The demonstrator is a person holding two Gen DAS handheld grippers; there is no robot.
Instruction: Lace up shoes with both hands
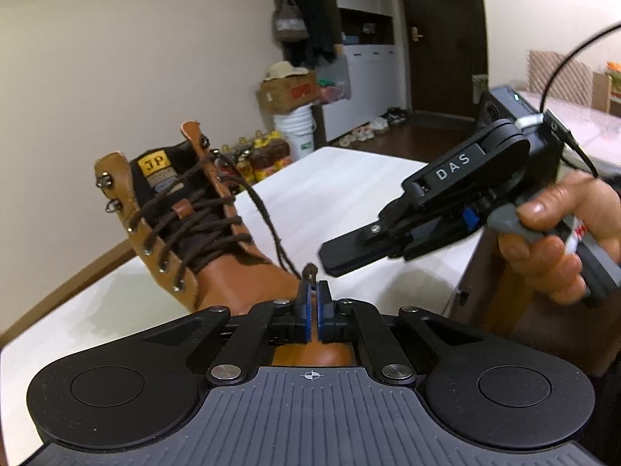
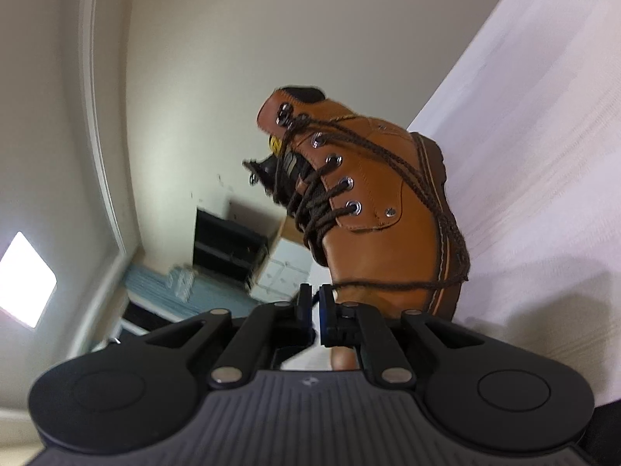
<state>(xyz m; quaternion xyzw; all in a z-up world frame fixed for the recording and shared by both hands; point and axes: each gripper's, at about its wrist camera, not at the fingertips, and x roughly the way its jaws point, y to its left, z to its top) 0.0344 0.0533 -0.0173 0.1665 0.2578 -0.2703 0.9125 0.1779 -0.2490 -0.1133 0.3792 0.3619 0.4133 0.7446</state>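
A tan leather boot (image 1: pixel 233 272) with dark brown laces stands on the white table (image 1: pixel 349 178). One loose lace (image 1: pixel 268 221) runs from the boot's upper hooks down to my left gripper (image 1: pixel 313 291), which is shut on its tip just over the toe. My right gripper (image 1: pixel 330 260) hovers close to the right of that tip, held by a hand. In the right wrist view the boot (image 2: pixel 388 240) fills the middle, and the lace (image 2: pixel 427 190) loops around its side to my right gripper (image 2: pixel 315 297). Its jaws stand a little apart, not pressing the lace.
A hand (image 1: pixel 562 240) grips the right tool, and a black cable (image 1: pixel 562 66) arcs above it. Beyond the table's far edge stand a cardboard box (image 1: pixel 289 91) on a white bucket, bottles (image 1: pixel 264 155) on the floor and shoes (image 1: pixel 372 126) near a door.
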